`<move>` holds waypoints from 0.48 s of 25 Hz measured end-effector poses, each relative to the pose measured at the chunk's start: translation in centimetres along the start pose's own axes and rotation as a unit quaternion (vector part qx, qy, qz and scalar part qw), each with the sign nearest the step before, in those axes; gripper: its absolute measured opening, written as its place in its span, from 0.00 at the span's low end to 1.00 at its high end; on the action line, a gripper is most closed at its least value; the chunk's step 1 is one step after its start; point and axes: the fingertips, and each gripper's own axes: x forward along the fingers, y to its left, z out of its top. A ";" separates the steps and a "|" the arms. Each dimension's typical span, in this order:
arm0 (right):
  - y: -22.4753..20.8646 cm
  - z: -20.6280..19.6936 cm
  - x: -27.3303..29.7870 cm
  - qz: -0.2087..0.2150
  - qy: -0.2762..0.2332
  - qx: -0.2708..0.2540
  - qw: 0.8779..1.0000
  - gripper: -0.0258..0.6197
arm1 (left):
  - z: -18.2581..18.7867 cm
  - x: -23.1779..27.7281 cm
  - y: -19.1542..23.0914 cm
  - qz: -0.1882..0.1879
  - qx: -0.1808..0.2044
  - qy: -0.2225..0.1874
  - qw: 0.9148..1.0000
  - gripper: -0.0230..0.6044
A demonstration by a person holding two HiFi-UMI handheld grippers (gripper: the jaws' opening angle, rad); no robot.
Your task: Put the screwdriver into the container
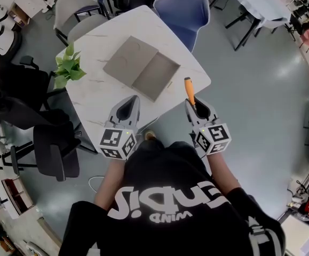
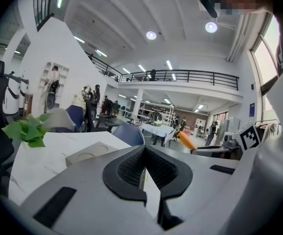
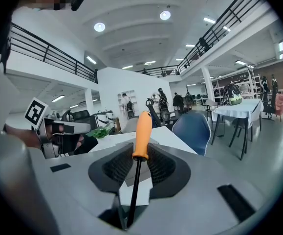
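Head view, steeply down onto a white table carrying the open grey container, tray on the right, flat lid touching it on the left. Green plant at the table's left edge, chairs on the far side.

Right gripper clamped on the screwdriver, short of the table's near corner and well apart from the container. Right gripper view: dark steel shaft pinched along the line between the two pads, orange handle standing out past the tips and pointing toward the table.

Left gripper alongside, over the table's near edge. Jaws together at the tips, nothing between them.

Handling, as a judgement only:
- **Weight and stiffness:** probably light and wholly rigid, with no give under the pads and little risk of damage.
- **Slip:** a smooth, round, thin shaft, so liable to roll or slide in the grip, more so with the thicker handle overhanging the tips.
- **Best hold:** likely at the shaft close under the handle, much as now, or on the handle itself for a broader, less slippery surface.
- **Release:** low over the tray, lengthwise, to avoid a bounce off the rim.
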 end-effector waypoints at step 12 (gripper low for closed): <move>-2.1 0.5 5.3 0.039 0.056 -0.022 0.997 0.17 | 1.4 2.6 1.4 0.014 -0.008 0.003 1.000 0.06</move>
